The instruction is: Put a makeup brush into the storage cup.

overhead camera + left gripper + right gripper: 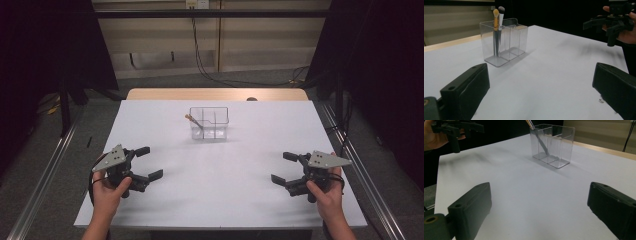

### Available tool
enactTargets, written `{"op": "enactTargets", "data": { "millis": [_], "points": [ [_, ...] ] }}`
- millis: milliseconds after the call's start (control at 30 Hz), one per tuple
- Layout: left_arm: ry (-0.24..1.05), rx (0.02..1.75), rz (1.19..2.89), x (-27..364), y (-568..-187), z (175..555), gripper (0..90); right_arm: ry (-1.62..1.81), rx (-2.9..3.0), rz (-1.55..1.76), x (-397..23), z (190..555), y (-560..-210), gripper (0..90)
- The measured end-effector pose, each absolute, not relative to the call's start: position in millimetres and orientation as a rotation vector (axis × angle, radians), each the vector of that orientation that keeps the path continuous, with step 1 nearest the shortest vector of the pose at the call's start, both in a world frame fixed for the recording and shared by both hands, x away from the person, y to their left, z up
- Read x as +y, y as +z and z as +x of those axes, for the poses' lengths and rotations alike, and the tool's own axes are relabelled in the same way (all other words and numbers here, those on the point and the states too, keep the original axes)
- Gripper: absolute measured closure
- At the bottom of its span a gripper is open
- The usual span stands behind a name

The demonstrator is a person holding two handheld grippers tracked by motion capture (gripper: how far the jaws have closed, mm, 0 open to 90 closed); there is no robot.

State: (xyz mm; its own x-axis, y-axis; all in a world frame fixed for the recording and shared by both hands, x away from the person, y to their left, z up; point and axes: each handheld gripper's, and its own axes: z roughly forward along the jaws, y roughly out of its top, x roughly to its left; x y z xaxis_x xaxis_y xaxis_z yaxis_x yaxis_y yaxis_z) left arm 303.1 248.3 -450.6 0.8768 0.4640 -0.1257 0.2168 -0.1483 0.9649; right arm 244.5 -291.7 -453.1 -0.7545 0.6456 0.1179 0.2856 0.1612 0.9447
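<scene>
A person stands at the near edge of a white worktop (220,185) with a tool in each hand, both held low over the surface and well apart from each other. The left tool (146,162) sits near the left edge, its jaws spread wide with nothing between them, pointing inward across the sheet; the left gripper view looks out between those same two black jaws and finds only bare white between them. The right tool (283,167) mirrors it near the right edge, jaws equally wide apart and empty, and its grey three-cornered plate faces up. Each hand wraps the body of its tool, the left hand (107,192) and the right hand (325,192) coming in from the near side. Farther back, about midway between the two sides, stands a clear plastic organiser (216,129) split into compartments, upright on the worktop and well away from both tools. Two makeup brushes stand in its left end compartment: one with a yellow-orange head (496,12) and one with a dark head on a pale ferrule (501,10), side by side, bristles up, leaning a little and poking above the rim. Beyond the white sheet a strip of bare wood (215,94) shows along the far edge.
</scene>
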Motion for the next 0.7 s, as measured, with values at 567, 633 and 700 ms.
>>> {"op": "enactTargets", "data": {
  "millis": [567, 633, 700],
  "points": [
    [0.264, 0.532, 1.724, 263.2, -448.7, 297.6, 1.1, 1.613, 2.131, 0.895, -293.6, 244.4, -453.9, 5.5],
    [0.264, 0.528, 1.72, 263.8, -448.4, 297.2, 1.1, 1.611, 2.129, 0.898, -295.0, 244.3, -454.3, 5.5],
    [0.263, 0.528, 1.714, 264.5, -448.3, 296.8, 1.1, 1.611, 2.127, 0.903, -296.5, 244.2, -454.8, 5.5]
  ]
}}
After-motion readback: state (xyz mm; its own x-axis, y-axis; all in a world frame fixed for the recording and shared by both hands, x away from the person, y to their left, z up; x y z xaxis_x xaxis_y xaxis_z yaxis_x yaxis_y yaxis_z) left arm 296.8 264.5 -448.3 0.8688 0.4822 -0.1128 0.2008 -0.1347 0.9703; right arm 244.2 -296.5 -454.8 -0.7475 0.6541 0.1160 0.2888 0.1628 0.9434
